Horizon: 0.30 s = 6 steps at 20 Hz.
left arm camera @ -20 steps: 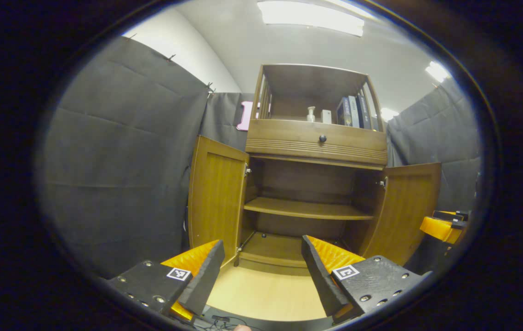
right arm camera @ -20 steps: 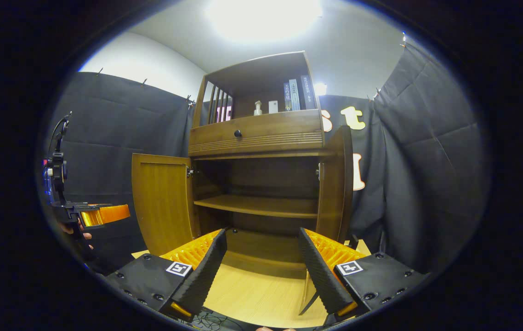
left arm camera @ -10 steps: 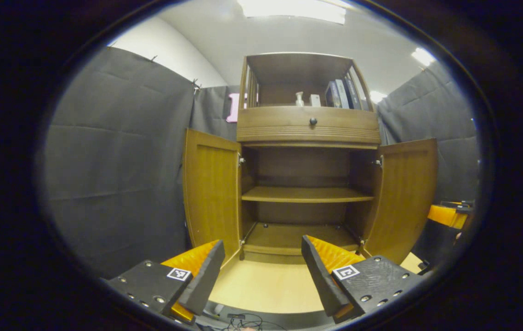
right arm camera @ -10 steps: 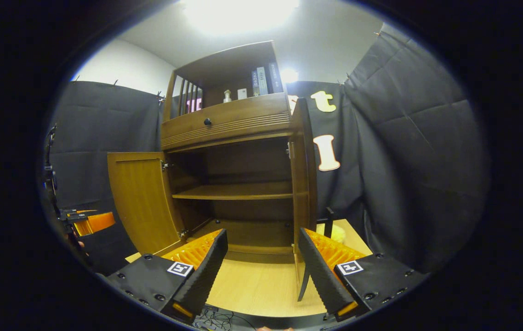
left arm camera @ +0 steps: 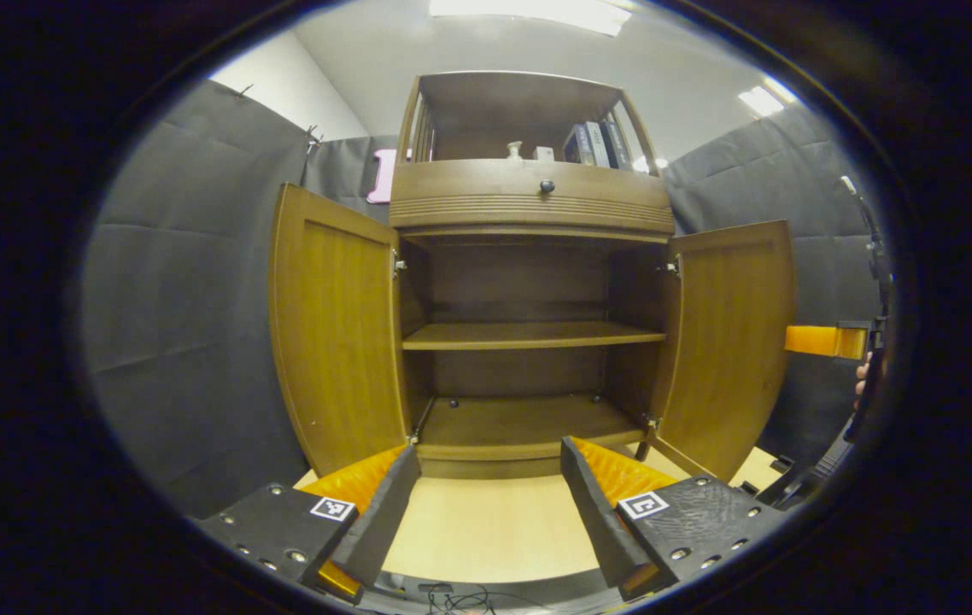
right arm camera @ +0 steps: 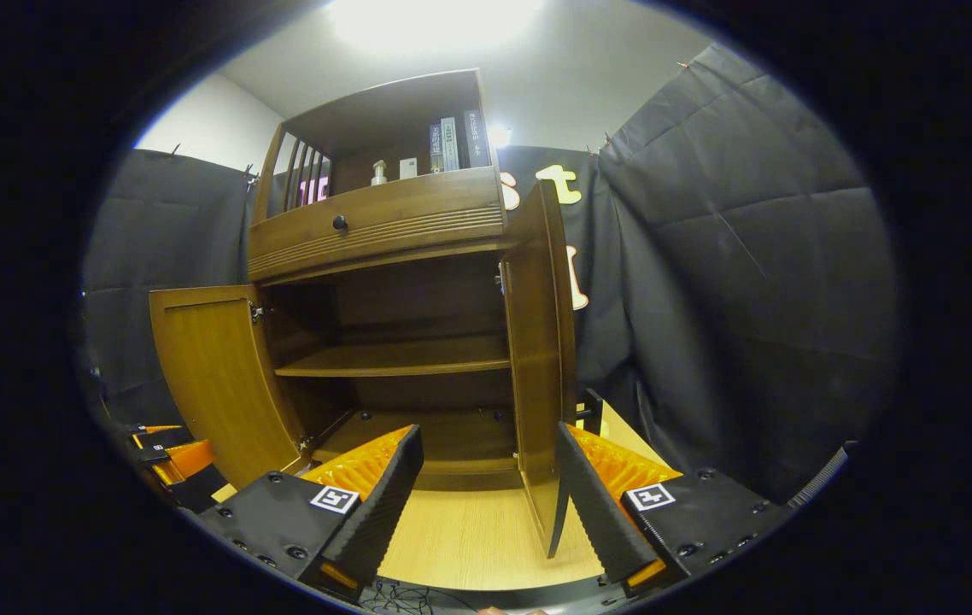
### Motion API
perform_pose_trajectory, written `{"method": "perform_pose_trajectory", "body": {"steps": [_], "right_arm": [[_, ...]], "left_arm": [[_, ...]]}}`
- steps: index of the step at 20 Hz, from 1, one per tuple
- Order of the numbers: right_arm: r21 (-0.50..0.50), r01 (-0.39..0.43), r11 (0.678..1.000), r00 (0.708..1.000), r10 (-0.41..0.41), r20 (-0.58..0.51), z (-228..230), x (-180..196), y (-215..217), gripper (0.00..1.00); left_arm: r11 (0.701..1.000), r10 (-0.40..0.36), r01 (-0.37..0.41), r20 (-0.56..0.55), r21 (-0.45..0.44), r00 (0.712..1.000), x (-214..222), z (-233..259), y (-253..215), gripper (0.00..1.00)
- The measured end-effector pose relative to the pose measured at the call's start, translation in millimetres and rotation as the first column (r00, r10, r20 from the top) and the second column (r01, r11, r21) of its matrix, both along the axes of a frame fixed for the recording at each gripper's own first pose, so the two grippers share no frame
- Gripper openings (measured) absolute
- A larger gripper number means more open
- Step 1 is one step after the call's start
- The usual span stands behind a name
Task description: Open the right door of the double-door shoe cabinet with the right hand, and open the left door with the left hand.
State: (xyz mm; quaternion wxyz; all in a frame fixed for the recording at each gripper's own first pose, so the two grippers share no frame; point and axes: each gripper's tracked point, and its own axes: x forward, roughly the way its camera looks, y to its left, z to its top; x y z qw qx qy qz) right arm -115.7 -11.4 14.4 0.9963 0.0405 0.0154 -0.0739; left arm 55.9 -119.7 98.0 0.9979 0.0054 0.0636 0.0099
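Note:
The brown wooden shoe cabinet (left arm camera: 529, 205) stands with both doors swung wide. In the left gripper view its left door (left arm camera: 336, 329) and right door (left arm camera: 729, 342) flank a bare inner shelf (left arm camera: 529, 335). My left gripper (left arm camera: 486, 504) hangs open in front of the cabinet's base, holding nothing. In the right gripper view the right door (right arm camera: 537, 359) stands edge-on just ahead of my right gripper (right arm camera: 486, 504), which is open and apart from it. The left door (right arm camera: 213, 376) shows further left. The right gripper (left arm camera: 828, 340) also appears beyond the right door in the left gripper view.
A drawer with a round dark knob (left arm camera: 547, 185) sits above the doors. The open top shelf holds books (left arm camera: 593, 143) and a small bottle (left arm camera: 515, 150). Black cloth walls close in on both sides. A light wood floor panel (left arm camera: 494, 530) lies before the cabinet.
Both cameras have shifted, so the cabinet sits higher and nearer in the left view. In the right view the right door now stands closer and edge-on. Both grippers stay open.

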Motion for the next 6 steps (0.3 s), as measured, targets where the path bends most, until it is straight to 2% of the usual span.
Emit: {"method": "perform_pose_trajectory", "body": {"steps": [2,5,6], "right_arm": [[0.022,0.016,1.000,1.000,-0.016,0.007,4,2,5,0.98],[0.015,0.066,0.998,0.998,-0.066,0.005,2,-1,7,0.98],[0.008,0.088,0.996,0.996,-0.088,-0.005,-1,-1,6,0.92]], "left_arm": [[0.999,-0.041,0.042,0.026,-0.018,0.999,14,2,-2,0.96],[0.988,-0.139,0.145,0.089,-0.062,0.986,27,9,-12,0.97],[0.982,-0.164,0.172,0.106,-0.071,0.981,34,10,-12,0.97]]}}
